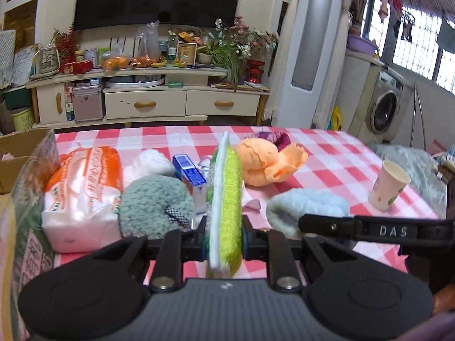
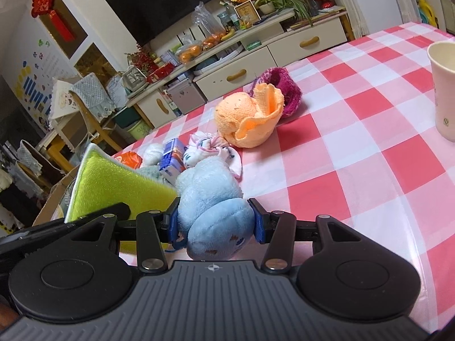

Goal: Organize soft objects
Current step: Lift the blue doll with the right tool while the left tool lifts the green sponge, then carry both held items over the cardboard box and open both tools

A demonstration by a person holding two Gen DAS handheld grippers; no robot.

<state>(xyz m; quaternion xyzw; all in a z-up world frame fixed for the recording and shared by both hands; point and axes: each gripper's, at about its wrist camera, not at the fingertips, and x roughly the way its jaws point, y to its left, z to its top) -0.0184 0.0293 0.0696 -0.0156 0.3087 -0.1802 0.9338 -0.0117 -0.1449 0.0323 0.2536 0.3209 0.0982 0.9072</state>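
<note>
My left gripper [image 1: 224, 234] is shut on a flat sponge [image 1: 227, 187], lime green on one face and white on the other, held upright on its edge above the checked tablecloth [image 1: 327, 153]. The same sponge [image 2: 113, 187] shows at the left of the right wrist view. My right gripper [image 2: 216, 223] is shut on a pale blue plush toy [image 2: 210, 196], whose fluffy body bulges out ahead of the pads. In the left wrist view that blue plush toy [image 1: 301, 207] lies to the right of the sponge, with a right gripper finger [image 1: 341, 226] across it.
An orange knit cloth [image 2: 247, 116] and purple yarn [image 2: 284, 91] lie mid-table. A grey-green fluffy item [image 1: 153, 204], a tissue pack [image 1: 82, 193], a blue carton [image 1: 190, 170] and a patterned white cloth [image 2: 210, 147] crowd the left. Cardboard box [image 1: 25, 199] at far left; paper cup [image 1: 389, 184] right.
</note>
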